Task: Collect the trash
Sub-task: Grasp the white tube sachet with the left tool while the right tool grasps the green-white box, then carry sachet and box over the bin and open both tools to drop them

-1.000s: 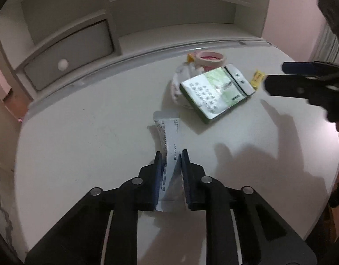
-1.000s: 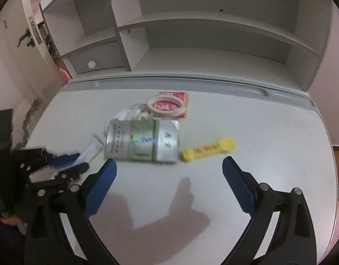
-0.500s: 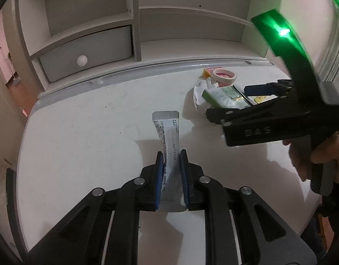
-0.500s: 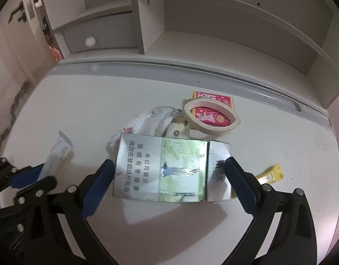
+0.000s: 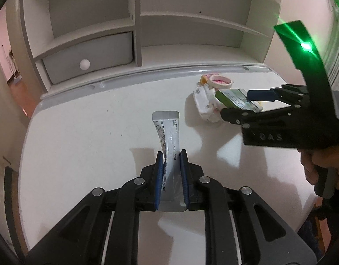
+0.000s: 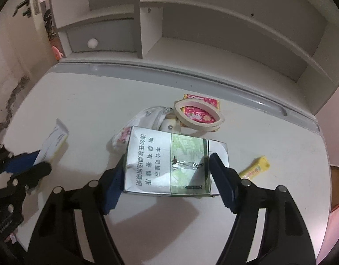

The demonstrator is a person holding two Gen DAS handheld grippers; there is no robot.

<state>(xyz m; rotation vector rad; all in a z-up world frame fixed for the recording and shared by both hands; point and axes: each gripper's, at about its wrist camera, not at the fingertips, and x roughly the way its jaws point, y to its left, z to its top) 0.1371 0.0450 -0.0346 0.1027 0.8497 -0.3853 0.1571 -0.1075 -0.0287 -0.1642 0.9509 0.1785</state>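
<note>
My left gripper (image 5: 171, 154) is shut on a flattened white tube (image 5: 166, 128), held a little above the white desk (image 5: 81, 132); the tube also shows at the left of the right wrist view (image 6: 54, 141). My right gripper (image 6: 168, 159) straddles a silver-and-green cigarette carton (image 6: 160, 161) lying on the desk. Its jaws are closing, with the carton between the blue pads (image 6: 113, 183). From the left wrist view the right gripper (image 5: 235, 103) reaches in from the right around the carton (image 5: 232, 97).
Behind the carton lie a crumpled floral wrapper (image 6: 147, 119), a tape roll (image 6: 199, 114) on a red packet (image 6: 204, 100), and a yellow sachet (image 6: 255, 169) to the right. A shelf unit with a drawer (image 5: 87, 59) closes the desk's back. A hand (image 5: 319, 163) holds the right gripper.
The right gripper came forward and down over the carton, and its jaws have narrowed around it. The left gripper rose a little with the tube still in it.
</note>
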